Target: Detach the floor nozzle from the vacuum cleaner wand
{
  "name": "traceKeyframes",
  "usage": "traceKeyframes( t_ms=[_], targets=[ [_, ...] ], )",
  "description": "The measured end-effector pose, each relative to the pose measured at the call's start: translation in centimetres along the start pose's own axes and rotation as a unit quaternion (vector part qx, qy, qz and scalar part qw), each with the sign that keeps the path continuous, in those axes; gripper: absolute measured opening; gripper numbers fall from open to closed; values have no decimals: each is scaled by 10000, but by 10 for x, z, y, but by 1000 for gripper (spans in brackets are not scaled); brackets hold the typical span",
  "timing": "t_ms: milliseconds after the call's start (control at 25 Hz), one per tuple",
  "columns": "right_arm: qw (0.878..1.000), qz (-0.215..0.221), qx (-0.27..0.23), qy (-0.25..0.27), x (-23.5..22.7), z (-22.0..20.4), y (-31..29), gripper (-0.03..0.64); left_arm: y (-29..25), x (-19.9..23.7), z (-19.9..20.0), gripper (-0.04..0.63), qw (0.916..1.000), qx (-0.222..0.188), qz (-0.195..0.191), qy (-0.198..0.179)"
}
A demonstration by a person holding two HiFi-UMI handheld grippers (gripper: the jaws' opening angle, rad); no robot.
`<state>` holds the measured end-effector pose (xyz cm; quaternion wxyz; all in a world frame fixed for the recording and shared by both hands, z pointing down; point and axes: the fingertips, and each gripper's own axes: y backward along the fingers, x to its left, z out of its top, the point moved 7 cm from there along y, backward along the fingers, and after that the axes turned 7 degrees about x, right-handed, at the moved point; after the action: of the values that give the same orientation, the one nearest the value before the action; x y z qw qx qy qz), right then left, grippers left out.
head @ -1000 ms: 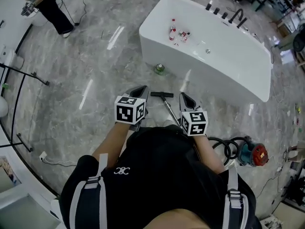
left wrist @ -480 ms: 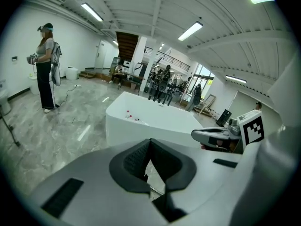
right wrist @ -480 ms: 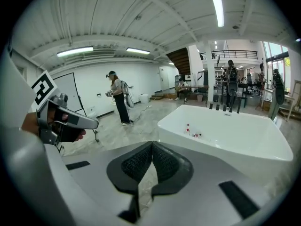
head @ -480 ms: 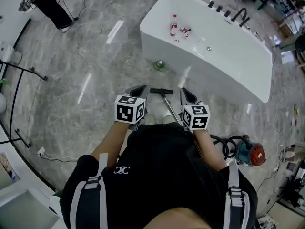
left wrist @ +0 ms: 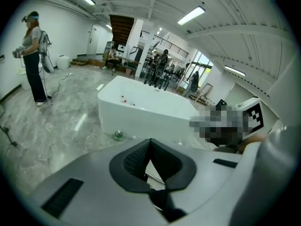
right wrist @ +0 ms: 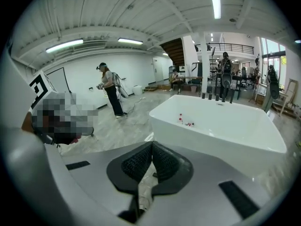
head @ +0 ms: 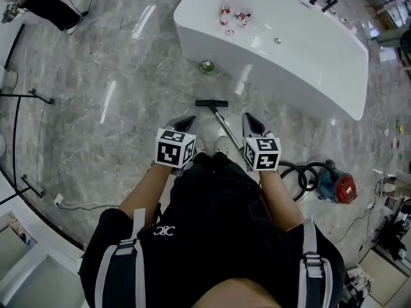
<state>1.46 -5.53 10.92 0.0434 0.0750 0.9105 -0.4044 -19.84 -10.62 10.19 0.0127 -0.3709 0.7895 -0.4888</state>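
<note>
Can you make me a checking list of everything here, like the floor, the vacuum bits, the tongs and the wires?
Surface: shiny grey marble floor.
Job's things: black floor nozzle joined to the wand, lying on the floor; not detached yet.
Clutter: green thing beside the white bathtub; small bottles inside it.
Tongs: left tongs and right tongs both shut, holding nothing.
Cables: black hose coiled beside the red-and-teal vacuum body; white cable at left.
Surroundings: another person standing far off.
</note>
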Motion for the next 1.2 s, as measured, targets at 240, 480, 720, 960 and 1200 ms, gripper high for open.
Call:
traceKeyframes(
  t_ms=[240,480,720,960,1200],
  targets=[
    [9992,-2,385,-89,-35,-33,-37,11,-67,-8,-7,5,9979,457,-366,269],
    [9934,175,1120,-187,-78,-107,-87,11,-142,-7,-42,5,9934,821,-404,688],
    [9852,376,1610,457,-116,-177,-179,11,-230,17,-85,5,9860,1121,-375,1178],
    [9736,712,2034,752,-145,-263,-283,11,-336,52,-127,5,9881,1300,22,825],
    [9668,908,2338,485,-165,-353,-368,11,-434,76,-166,5,9848,1349,-128,1091]
  ],
)
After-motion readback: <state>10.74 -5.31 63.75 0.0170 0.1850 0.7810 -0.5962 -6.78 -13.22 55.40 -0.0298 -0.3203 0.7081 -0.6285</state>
